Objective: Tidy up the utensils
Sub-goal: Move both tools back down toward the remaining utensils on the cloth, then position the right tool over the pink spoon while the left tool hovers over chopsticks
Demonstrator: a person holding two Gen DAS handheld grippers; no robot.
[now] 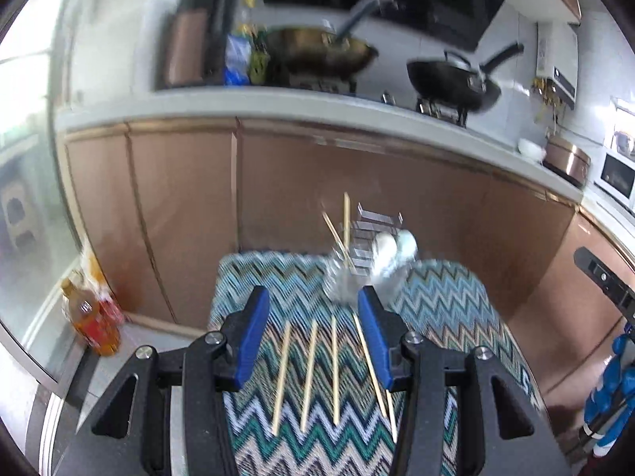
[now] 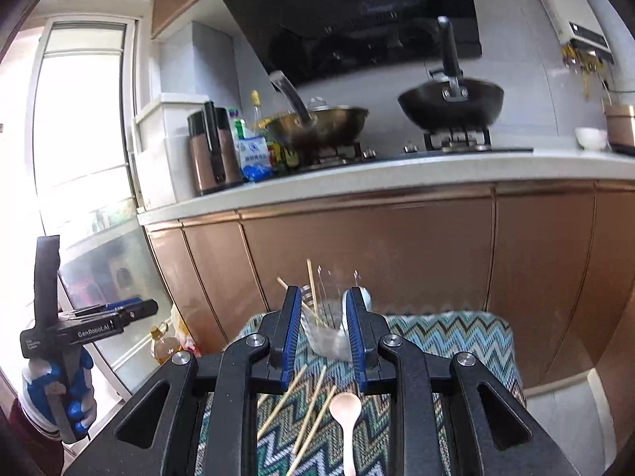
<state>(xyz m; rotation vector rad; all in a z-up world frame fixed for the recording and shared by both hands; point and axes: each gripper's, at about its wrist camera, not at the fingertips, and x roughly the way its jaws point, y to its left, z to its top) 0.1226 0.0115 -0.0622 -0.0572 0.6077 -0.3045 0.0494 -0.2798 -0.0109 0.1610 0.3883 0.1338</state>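
- Left gripper [image 1: 313, 333] and right gripper [image 2: 321, 333] both hang part open, holding nothing.
- Thin wooden chopsticks [image 1: 309, 373] and a pale spoon [image 2: 346, 412] lie on a zigzag-woven cloth [image 1: 436, 301].
- Beyond, a clear holder [image 2: 327, 337] stands.
- Farthest, glossy copper cabinets [image 1: 178, 198] carry woks.

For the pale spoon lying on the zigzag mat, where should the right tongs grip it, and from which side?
Probably the spoon is best gripped mid-handle from above. It lies flat on the mat, bowl towards the glass holder, handle towards the camera. The right tongs would pinch across the narrow handle, clear of the chopsticks alongside.
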